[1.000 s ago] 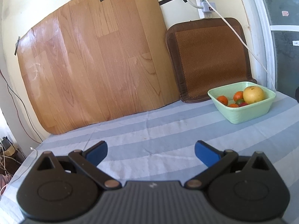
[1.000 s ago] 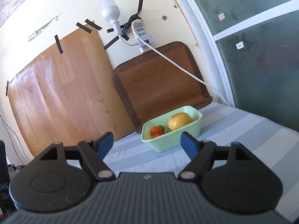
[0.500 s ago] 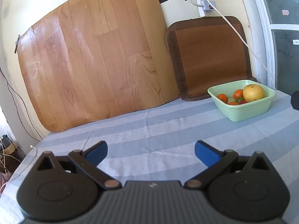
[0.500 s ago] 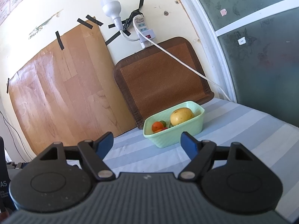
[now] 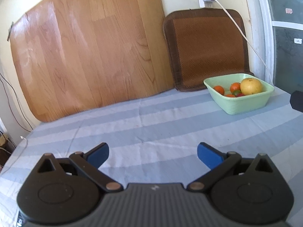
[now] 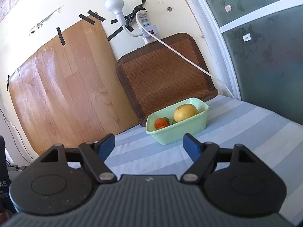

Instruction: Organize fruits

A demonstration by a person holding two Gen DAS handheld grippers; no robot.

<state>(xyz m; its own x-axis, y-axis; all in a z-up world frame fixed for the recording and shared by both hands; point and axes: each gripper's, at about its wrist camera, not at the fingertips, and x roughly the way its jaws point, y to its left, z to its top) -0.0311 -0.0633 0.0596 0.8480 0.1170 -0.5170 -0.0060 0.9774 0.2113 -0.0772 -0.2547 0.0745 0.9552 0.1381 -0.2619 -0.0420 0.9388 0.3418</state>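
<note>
Both your left gripper (image 5: 153, 154) and right gripper (image 6: 149, 144) stand apart, empty. Approach the pale-green plastic basket (image 6: 181, 132) near the tabletop's far right corner squarely; take the large yellow fruit (image 6: 185, 112) from above.

The left gripper (image 5: 153, 156), a black two-finger tool with blue fingertip pads (image 5: 99, 154), is held level with its jaws spread wide and nothing is gripped between them. The right gripper (image 6: 149, 147), of the same black build with blue pads (image 6: 191, 147), is likewise held with its jaws wide apart and nothing is clasped.
</note>
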